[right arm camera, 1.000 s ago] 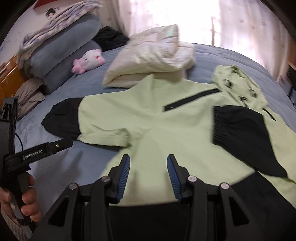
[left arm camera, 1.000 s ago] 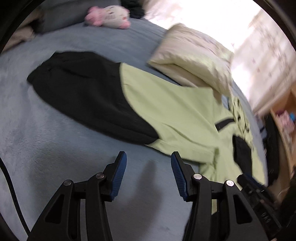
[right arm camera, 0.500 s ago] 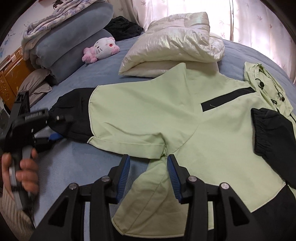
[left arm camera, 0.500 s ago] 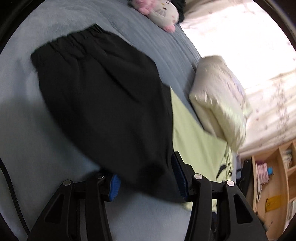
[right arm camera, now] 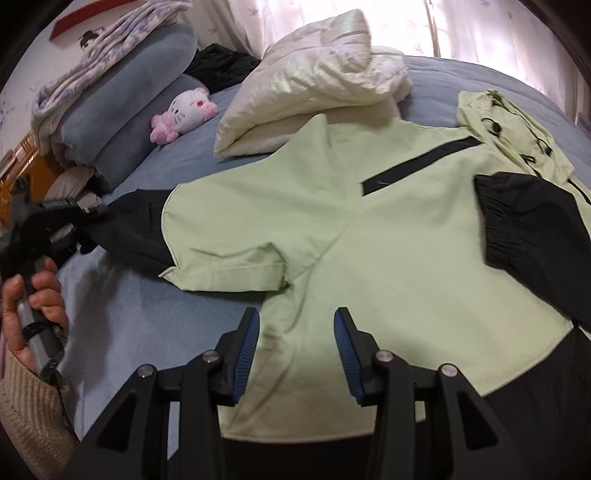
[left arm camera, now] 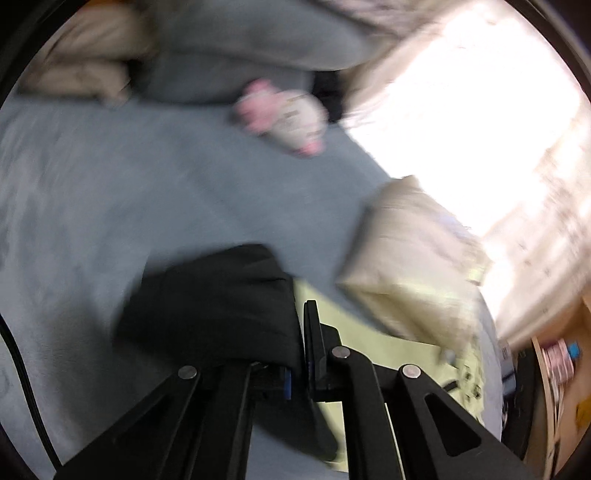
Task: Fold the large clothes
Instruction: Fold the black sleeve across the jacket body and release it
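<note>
Left wrist view heavily motion-blurred; plush toy point(left arm camera: 284, 118) smeared; window point(left arm camera: 472, 122) blown out white at upper right; right wrist view sharp; daylight through curtains point(right arm camera: 480, 26) behind bed point(right arm camera: 155, 317); soft shadows under jacket point(right arm camera: 332, 221); fisheye bending, dark vignette at edges.

Right gripper point(right arm camera: 295, 347): black angular arms, blue ribbed pads, round silver screws.
Left gripper point(left arm camera: 297, 354): same black frame, blue pads, silver screws; thin black cable beside it.
Sleeve point(right arm camera: 26, 413): beige ribbed knit.
</note>
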`<state>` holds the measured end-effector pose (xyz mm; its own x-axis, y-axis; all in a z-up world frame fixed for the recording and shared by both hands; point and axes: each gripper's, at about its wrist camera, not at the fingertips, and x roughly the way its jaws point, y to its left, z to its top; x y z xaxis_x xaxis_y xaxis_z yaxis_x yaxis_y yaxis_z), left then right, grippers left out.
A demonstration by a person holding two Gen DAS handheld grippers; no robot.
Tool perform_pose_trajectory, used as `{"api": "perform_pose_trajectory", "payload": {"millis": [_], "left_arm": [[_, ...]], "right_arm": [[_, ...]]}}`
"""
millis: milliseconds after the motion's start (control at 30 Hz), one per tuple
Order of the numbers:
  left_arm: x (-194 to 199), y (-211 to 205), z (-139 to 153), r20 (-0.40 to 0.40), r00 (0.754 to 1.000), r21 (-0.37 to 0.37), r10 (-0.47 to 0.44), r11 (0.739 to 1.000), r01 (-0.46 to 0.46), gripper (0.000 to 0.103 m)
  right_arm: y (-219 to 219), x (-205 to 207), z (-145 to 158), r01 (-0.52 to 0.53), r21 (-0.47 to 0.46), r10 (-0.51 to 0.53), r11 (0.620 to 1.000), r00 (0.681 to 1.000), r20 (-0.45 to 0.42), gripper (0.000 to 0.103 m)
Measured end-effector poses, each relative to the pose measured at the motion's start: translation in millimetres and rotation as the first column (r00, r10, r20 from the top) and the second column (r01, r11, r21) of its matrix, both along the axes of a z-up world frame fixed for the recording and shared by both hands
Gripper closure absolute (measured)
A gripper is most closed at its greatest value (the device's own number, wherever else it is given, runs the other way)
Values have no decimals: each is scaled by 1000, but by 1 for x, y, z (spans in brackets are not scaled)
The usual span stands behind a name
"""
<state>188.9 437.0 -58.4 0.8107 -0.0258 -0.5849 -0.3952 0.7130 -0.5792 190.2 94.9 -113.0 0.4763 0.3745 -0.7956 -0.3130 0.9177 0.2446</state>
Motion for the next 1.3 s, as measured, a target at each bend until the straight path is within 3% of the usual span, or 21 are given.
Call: {"api": "perform_pose_trajectory", "payload": {"millis": [100, 167, 267, 367, 467, 600, 700, 800, 867, 967, 1100, 1300], "left_arm": [[7, -48, 47, 83, 988, 62, -128, 990, 124, 100], [13, -90, 74, 105, 969, 130, -225, 969, 211, 100], [23, -166, 100, 104, 922, 228, -372, 912, 342, 100], [26, -234, 108, 77, 873, 294, -481, 848, 441, 100], [39, -305, 94, -3, 821, 312, -570, 780, 543, 100], [50, -387, 43, -187, 777, 367, -602, 691, 623, 97], [48, -424, -6, -323, 710, 344, -625, 622, 704, 90], [24, -439, -34, -405, 667, 333, -626, 579, 745, 69], [12, -436, -39, -408, 661, 321, -630, 579, 750, 45], [0, -425, -28, -384, 672, 310, -633, 597, 740, 30], [-8, -409, -17, -372, 666, 274, -647, 609, 744, 28], [-25, -385, -1, -368, 699, 296, -613, 636, 713, 28]], "right_arm": [[-19, -6, 10, 28, 27, -29, 999, 999, 18, 61], [-36, -11, 19, 56, 48, -58, 997, 998, 35, 61], [-70, -19, 31, 111, 77, -115, 991, 992, 59, 61], [-107, -27, 39, 174, 98, -182, 980, 980, 75, 61], [-145, -36, 42, 243, 105, -251, 964, 965, 76, 61], [-198, -51, 39, 338, 104, -346, 935, 936, 66, 61], [-233, -64, 33, 401, 103, -407, 910, 912, 48, 61], [-260, -73, 26, 445, 109, -450, 889, 893, 23, 60], [-272, -77, 23, 460, 112, -465, 881, 885, 16, 60], [-278, -81, 21, 459, 121, -464, 880, 886, 13, 60], [-277, -84, 23, 440, 137, -447, 887, 894, 20, 60], [-263, -86, 31, 398, 148, -408, 905, 912, 41, 60]]}}
